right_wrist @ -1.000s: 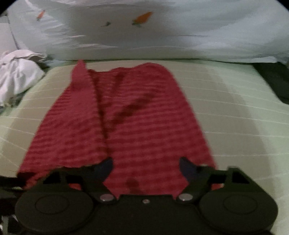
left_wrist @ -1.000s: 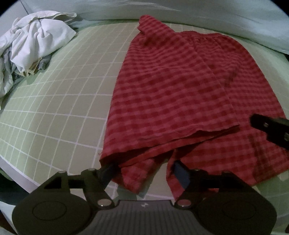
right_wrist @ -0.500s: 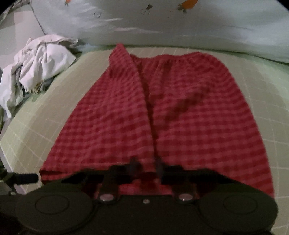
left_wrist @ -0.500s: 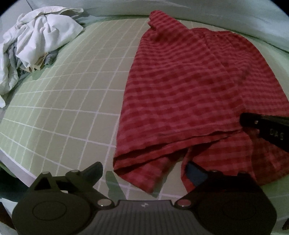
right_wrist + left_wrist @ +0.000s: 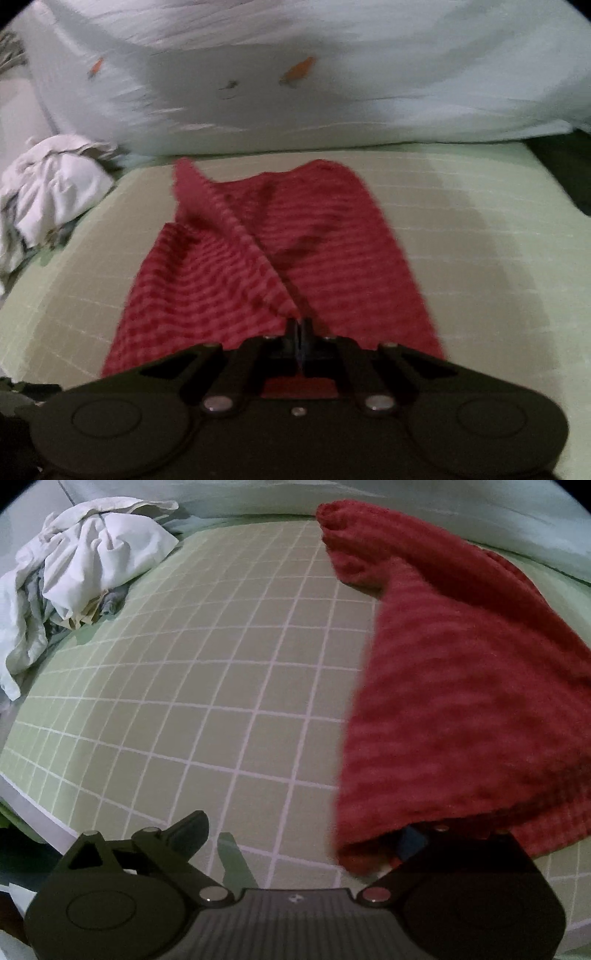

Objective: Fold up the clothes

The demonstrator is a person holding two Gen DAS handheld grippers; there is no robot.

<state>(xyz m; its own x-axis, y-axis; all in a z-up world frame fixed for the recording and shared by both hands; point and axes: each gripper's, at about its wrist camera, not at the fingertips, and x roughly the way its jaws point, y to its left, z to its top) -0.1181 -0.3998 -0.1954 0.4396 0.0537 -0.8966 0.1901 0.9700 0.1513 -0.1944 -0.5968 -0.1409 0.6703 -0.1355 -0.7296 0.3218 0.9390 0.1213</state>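
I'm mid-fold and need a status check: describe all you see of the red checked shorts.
The red checked shorts are soft woven cloth lying on the green gridded mat, far edge near the pale bedding. The right gripper is shut on the near hem, lifting a ridge. The open left gripper has cloth draped over one finger.

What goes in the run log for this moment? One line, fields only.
task: fold clothes | right gripper: shut on red checked shorts | left gripper: open, shorts draped over one finger | white clothes pile: untouched
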